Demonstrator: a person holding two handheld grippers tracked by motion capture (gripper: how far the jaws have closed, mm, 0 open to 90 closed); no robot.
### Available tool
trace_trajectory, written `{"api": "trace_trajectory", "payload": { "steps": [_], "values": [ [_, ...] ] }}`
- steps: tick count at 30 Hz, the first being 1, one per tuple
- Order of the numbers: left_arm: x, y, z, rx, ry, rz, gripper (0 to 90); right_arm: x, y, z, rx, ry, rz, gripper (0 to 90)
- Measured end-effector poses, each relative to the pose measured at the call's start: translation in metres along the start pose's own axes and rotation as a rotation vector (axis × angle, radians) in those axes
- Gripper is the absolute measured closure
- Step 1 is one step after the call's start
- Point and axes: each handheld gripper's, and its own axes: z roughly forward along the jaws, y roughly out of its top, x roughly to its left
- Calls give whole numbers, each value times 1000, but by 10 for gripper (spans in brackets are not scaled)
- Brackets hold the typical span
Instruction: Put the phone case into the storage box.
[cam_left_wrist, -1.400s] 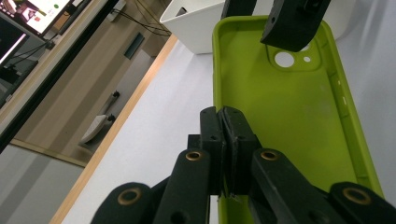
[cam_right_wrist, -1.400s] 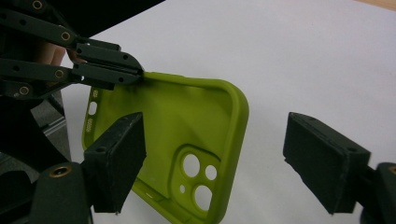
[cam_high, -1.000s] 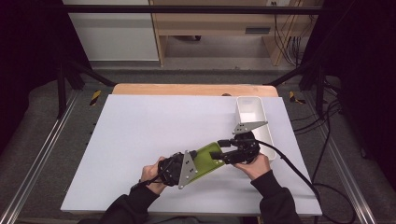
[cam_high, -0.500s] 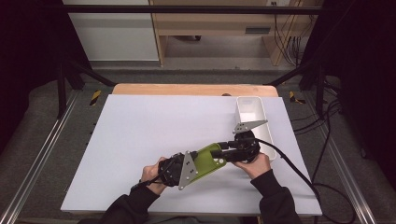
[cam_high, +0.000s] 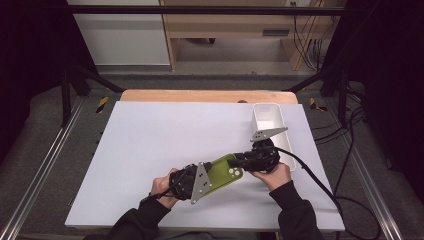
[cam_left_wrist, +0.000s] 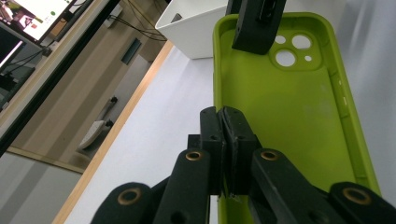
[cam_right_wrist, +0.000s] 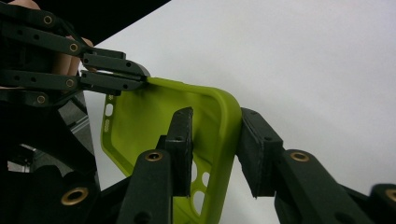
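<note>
Green phone case (cam_high: 223, 171) between left gripper (cam_high: 200, 181) and right gripper (cam_high: 239, 163).

Lime-green phone case (cam_high: 223, 171), white bin (cam_high: 272, 125), black claws

Both forearms wear dark, near-black long sleeves (cam_high: 295, 215) that end at the wrist. The left tongs (cam_left_wrist: 224, 140) are matte black, built of flat linked bars joined by brass-coloured rivets, with a grey three-cornered plate on top. The right tongs (cam_right_wrist: 215, 149) match them, carry thick rectangular pads and trail a black cable (cam_high: 320, 182).
</note>
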Motion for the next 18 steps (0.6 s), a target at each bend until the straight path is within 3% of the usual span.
{"api": "trace_trajectory", "payload": {
  "steps": [18],
  "values": [
    [-2,0,1,-6,2,6,875,0,1,-7,10,17,11,770]
  ]
}}
